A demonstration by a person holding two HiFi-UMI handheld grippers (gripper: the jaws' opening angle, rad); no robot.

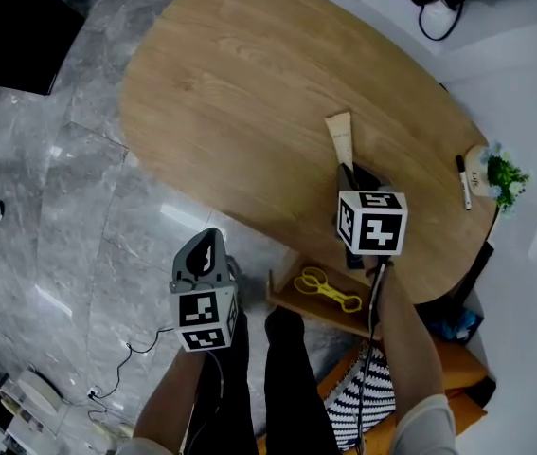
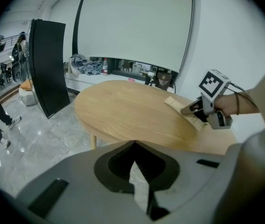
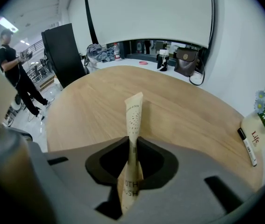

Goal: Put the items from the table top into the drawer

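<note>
You're at the pick-up. Your right gripper (image 3: pixel 131 146) is pinched narrowly on the near end of the flat beige paper packet (image 3: pixel 133 113), which lies on the oval wooden worktop (image 1: pixel 249 93). Next, I'd judge, lift it clear and bring it toward 6 o'clock, into the open wooden drawer (image 1: pixel 292 303) beside the yellow scissors (image 1: pixel 327 290). Your left gripper (image 1: pixel 206 254), at 8 o'clock, is closed and empty.

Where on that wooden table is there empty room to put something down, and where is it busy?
The whole left and far half of the table is bare wood. The crowding is at the near right: the right tool grips a beige packet there, with a marker and small plant along the right edge. The open drawer holds yellow scissors.
</note>
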